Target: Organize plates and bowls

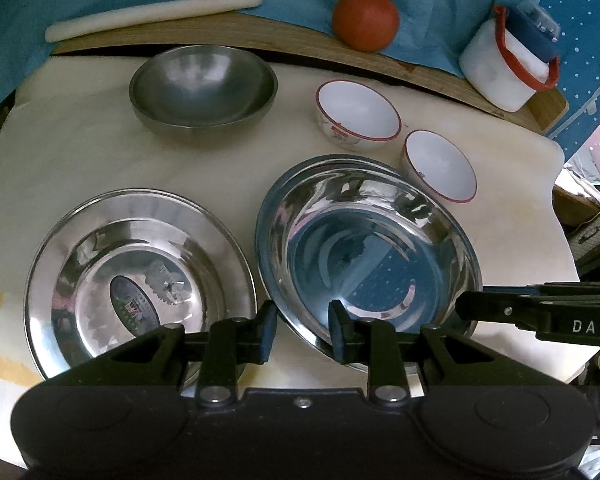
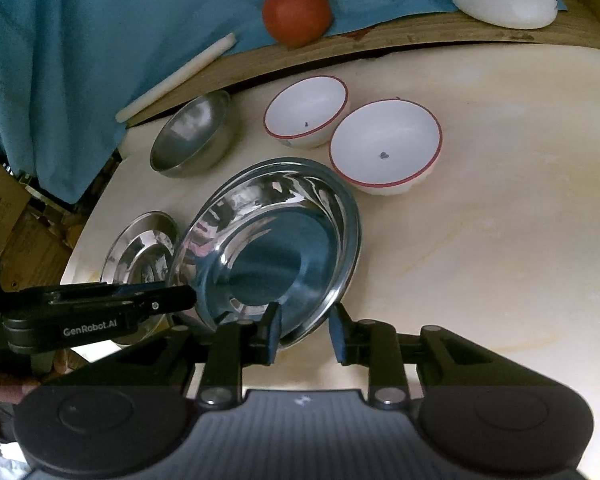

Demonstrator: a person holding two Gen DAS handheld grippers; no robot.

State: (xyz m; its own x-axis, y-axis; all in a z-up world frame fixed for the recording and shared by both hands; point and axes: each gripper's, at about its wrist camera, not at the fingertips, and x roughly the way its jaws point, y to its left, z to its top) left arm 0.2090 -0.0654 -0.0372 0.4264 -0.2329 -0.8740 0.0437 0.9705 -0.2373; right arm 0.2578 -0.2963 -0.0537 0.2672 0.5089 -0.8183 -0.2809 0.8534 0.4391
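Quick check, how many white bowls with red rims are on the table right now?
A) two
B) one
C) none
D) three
A: two red-rimmed white bowls sit side by side behind the shiny steel plate, one farther back and one nearer, both empty and upright.

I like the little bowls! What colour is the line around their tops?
Red, on white bowls. It shows best in the right wrist view.
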